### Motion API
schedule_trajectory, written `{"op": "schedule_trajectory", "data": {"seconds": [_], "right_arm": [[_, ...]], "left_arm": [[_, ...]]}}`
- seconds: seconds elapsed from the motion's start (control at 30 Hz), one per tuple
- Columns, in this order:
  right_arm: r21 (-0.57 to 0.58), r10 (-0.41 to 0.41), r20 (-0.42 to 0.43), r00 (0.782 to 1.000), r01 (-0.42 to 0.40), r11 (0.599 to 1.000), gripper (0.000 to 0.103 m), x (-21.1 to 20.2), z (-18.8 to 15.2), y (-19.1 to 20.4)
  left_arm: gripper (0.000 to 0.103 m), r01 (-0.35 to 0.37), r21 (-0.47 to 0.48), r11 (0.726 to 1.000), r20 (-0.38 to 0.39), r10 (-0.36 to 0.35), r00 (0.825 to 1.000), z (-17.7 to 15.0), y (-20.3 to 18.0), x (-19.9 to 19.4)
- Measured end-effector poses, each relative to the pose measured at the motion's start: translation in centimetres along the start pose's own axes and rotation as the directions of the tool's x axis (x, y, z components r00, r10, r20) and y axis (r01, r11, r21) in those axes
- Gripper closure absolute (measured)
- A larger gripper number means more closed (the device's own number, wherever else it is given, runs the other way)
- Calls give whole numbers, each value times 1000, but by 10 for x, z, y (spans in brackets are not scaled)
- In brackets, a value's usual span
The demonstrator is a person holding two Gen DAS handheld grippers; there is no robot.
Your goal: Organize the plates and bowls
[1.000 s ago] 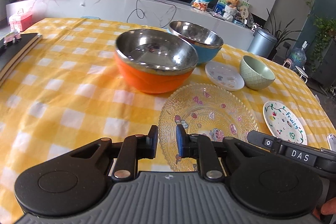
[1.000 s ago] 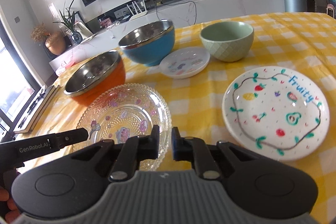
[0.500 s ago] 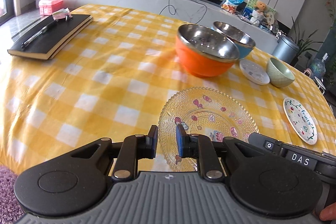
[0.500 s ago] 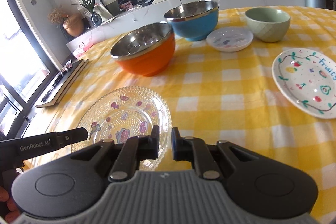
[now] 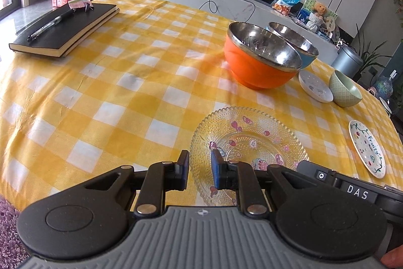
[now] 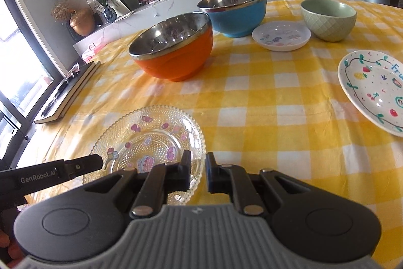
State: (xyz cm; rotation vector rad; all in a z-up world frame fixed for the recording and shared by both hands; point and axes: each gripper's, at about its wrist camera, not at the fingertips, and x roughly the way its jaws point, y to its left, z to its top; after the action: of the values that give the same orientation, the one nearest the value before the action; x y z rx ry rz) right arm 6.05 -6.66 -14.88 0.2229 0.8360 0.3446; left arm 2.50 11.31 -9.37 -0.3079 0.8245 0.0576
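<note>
Where we stand: as both grippers hover low over the near edge of the table, our left gripper (image 5: 199,174) and right gripper (image 6: 197,175) each show a narrow gap between the jaws and hold nothing.
Glass plate (image 6: 151,143): just ahead of both grippers, flat on the yellow checked cloth (image 5: 126,97); we judge it stiff, slick and breakable, best pinched at the beaded rim.
Orange bowl (image 6: 173,52): behind the glass plate, touching or nearly touching the blue bowl (image 6: 234,14); steel-lined, likely light and tough, and we would grip the rim.
Green bowl (image 6: 328,18): beside the small white dish (image 6: 280,35); ceramic by its look, heavier and chippable.
Fruit plate (image 6: 372,90): well apart on the right.
Hidden: the fruit plate is cut off in the right view; the glass plate's near edge sits behind the gripper bodies, so we cannot tell contact there.
</note>
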Motion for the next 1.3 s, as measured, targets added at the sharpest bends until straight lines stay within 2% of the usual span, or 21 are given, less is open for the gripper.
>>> {"op": "schedule_trajectory", "data": {"seconds": [0.4, 0.53, 0.63, 0.77, 0.8, 0.87, 0.97, 1.03, 1.13, 1.2, 1.27, 1.3], "right_arm": [[-25, 1, 18, 1000, 0, 1000, 91, -3, -3, 2], [-29, -6, 31, 999, 7, 1000, 75, -6, -2, 0], [-31, -9, 46, 999, 10, 999, 70, -11, -1, 0], [-65, -26, 97, 995, 32, 997, 51, -24, 2, 3], [-77, -30, 112, 993, 39, 996, 49, -28, 3, 3], [-101, -35, 138, 990, 49, 994, 35, -36, 5, 4], [-126, -34, 165, 986, 55, 991, 23, -48, 8, 2], [-138, -43, 190, 981, 70, 988, 19, -55, 9, 0], [-141, -61, 210, 976, 92, 986, 16, -65, 9, -6], [-124, -99, 220, 970, 129, 984, 14, -70, 11, -12], [-116, -172, 248, 953, 206, 972, 7, -77, 10, -16], [-115, -196, 274, 941, 235, 965, 7, -80, 8, -18]], "left_arm": [[82, -20, 19, 1000, -2, 20, 1000, -2, -1, 3], [75, -28, 24, 999, 27, 28, 999, 1, -1, -4], [72, -37, 45, 998, 54, 34, 998, 3, -6, -11], [65, -25, 77, 997, 92, 18, 996, 7, -15, -22], [65, -20, 84, 996, 97, 12, 995, 9, -18, -23], [65, -14, 98, 995, 103, 4, 995, 11, -25, -26], [65, -1, 118, 993, 109, -12, 994, 12, -35, -30], [63, 11, 129, 992, 111, -25, 993, 13, -42, -33], [54, 30, 158, 987, 114, -48, 992, 12, -55, -37], [53, 48, 180, 983, 115, -69, 991, 11, -65, -38], [53, 62, 199, 978, 111, -86, 990, 11, -74, -38], [53, 68, 211, 975, 107, -92, 990, 10, -80, -36]]}}
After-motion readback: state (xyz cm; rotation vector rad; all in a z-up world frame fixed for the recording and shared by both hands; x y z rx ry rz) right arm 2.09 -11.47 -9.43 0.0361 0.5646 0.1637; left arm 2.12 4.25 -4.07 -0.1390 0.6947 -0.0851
